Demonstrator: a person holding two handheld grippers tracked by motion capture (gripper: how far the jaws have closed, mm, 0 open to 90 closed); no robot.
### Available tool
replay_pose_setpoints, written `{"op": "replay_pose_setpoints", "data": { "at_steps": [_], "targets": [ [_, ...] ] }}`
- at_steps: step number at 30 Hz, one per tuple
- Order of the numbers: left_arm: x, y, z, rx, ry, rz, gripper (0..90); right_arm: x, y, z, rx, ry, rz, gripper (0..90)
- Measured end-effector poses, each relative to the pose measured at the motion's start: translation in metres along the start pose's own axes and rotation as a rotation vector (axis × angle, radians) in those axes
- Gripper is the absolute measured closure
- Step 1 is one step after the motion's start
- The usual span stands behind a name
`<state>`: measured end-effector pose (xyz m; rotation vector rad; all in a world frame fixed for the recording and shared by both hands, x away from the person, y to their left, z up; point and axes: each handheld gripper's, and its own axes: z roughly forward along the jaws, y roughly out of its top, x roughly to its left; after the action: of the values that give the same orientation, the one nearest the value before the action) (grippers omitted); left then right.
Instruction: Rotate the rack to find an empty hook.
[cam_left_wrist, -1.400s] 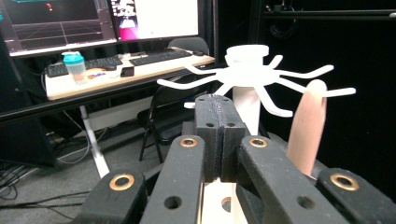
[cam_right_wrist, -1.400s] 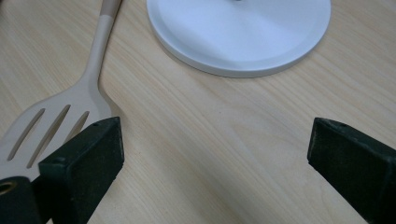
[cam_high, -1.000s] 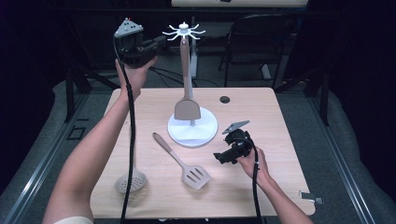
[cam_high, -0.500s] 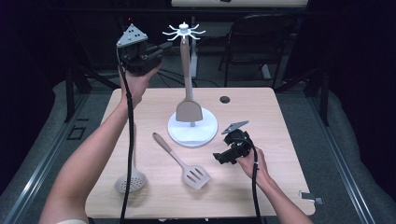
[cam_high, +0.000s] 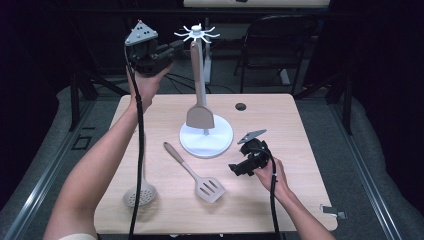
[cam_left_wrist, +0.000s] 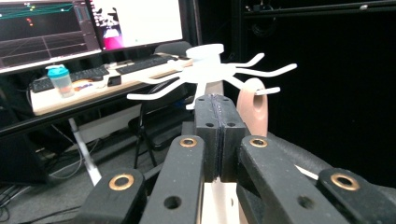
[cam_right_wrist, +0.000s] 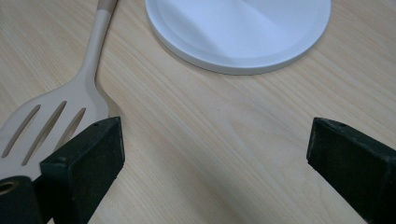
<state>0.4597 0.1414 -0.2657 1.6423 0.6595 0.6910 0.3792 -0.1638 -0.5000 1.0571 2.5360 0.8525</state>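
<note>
High view: my left tongs (cam_high: 172, 50), closed and empty, are hovering beside the white spoked utensil rack (cam_high: 196, 35); my right tongs (cam_high: 239, 169) are gaping empty over the pale wooden desk (cam_high: 280, 120).

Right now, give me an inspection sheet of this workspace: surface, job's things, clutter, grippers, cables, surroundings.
Surface: wooden table, bare between utensils.
Job's things: white stand upright; spatula hanging from a top hook; slotted turner and skimmer lying flat.
Clutter: small dark round spot near the far edge.
Grippers: left gripper raised beside the hooks, fingers shut, empty; right gripper resting on the table, fingers open, empty.
Cables: left cable hangs along the forearm; right cable runs toward the near edge.
Surroundings: chair, monitors.
</note>
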Motion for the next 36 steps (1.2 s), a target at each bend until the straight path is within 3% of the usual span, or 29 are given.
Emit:
{"op": "replay_pose_setpoints", "data": {
  "at_steps": [12,16,19,20,21,22,23,27,36],
  "targets": [
    [0.005,-0.003,-0.002,-0.001,0.010,-0.017,89.5,0.000,0.000,0.001,0.004,0.000,-0.004,3.7],
    [0.006,-0.006,-0.006,-0.005,0.010,-0.027,85.3,0.000,0.000,0.001,0.006,0.002,-0.008,3.8],
    [0.009,-0.011,-0.010,-0.003,0.014,-0.037,78.1,0.000,0.000,0.001,0.009,0.002,-0.008,3.8],
    [0.009,-0.014,-0.011,0.002,0.018,-0.038,70.2,0.000,0.000,0.001,0.009,0.001,-0.008,3.9],
    [0.010,-0.016,-0.012,0.006,0.029,-0.042,70.2,0.000,0.000,0.001,0.009,0.001,-0.008,3.9],
    [0.011,-0.018,-0.013,0.013,0.041,-0.050,59.6,0.000,0.000,0.002,0.002,-0.001,-0.014,4.0],
    [0.012,-0.021,-0.013,0.021,0.052,-0.059,59.6,0.000,0.000,0.002,0.002,-0.001,-0.014,4.0],
    [0.019,-0.034,-0.016,0.056,0.085,-0.079,45.0,0.001,0.001,0.002,0.023,-0.012,-0.021,4.0],
    [0.030,-0.072,-0.024,0.121,0.117,-0.105,28.2,0.002,0.000,0.004,0.020,-0.009,-0.022,4.5]
  ]
}}
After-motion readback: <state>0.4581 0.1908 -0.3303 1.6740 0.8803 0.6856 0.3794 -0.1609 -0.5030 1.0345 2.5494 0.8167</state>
